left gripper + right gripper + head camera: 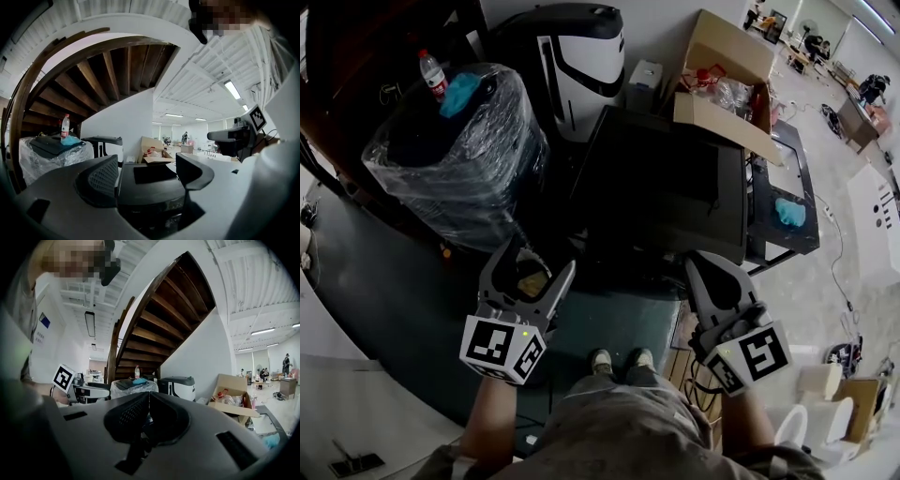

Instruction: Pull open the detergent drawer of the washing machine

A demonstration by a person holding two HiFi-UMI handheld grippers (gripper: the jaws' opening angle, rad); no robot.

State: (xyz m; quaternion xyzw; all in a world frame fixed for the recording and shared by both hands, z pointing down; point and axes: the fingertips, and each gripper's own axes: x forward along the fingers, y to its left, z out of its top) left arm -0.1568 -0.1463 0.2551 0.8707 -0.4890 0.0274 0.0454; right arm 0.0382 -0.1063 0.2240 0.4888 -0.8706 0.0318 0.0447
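The black washing machine [666, 187] stands in front of me, seen from above in the head view; its front, where the detergent drawer sits, is hidden there. My left gripper [536, 261] is open, just short of the machine's near left corner. In the left gripper view the left gripper [147, 161] frames the machine's top [150, 174] and a dim strip of its front panel [161, 204] between wide jaws, touching nothing. My right gripper [698, 262] hovers at the machine's near right edge. In its own view the right gripper [149, 397] has its pads pressed together, empty.
A plastic-wrapped bundle [455, 150] with a bottle [432, 73] and a blue cloth sits to the left. Behind stand a white-and-black appliance [577, 56] and an open cardboard box [727, 80]. A black frame [787, 202] holding a blue cloth is at the right. A wooden staircase [164, 319] rises overhead.
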